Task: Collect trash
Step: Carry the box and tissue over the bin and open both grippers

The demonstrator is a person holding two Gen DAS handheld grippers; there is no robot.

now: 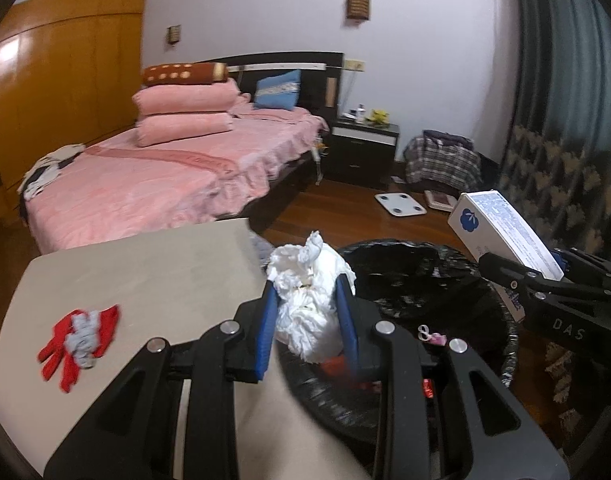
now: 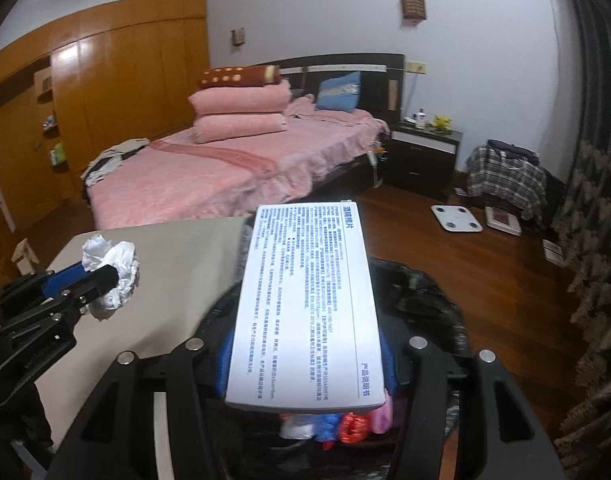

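The left hand-held gripper (image 1: pixel 309 312) is clamped on a crumpled wad of white tissue paper (image 1: pixel 309 300), its blue pads (image 1: pixel 265 320) pressing the wad from both sides. The wad sticks out past the fingertips and hangs over the near rim of a bin lined with a black trash bag (image 1: pixel 425 280), which lies just ahead of and below this gripper. Behind and to the left of it is the beige desk (image 1: pixel 145 272), and on the desk, well to the left of the gripper, lies a red and grey glove (image 1: pixel 79 340).

The right hand-held gripper (image 2: pixel 305 368) grasps a white printed carton box (image 2: pixel 305 300) by its near end; the box runs forward past the fingertips, its text-covered face up. Directly under this gripper is the open bag with coloured scraps (image 2: pixel 345 428) inside, red, blue and pink. In the left wrist view the box (image 1: pixel 505 232) is held above the far right rim of the bin.

Beyond both grippers stand a bed with a pink cover (image 1: pixel 145 176), a dark nightstand (image 1: pixel 363 148) and a white bathroom scale (image 1: pixel 400 204) on the wooden floor.
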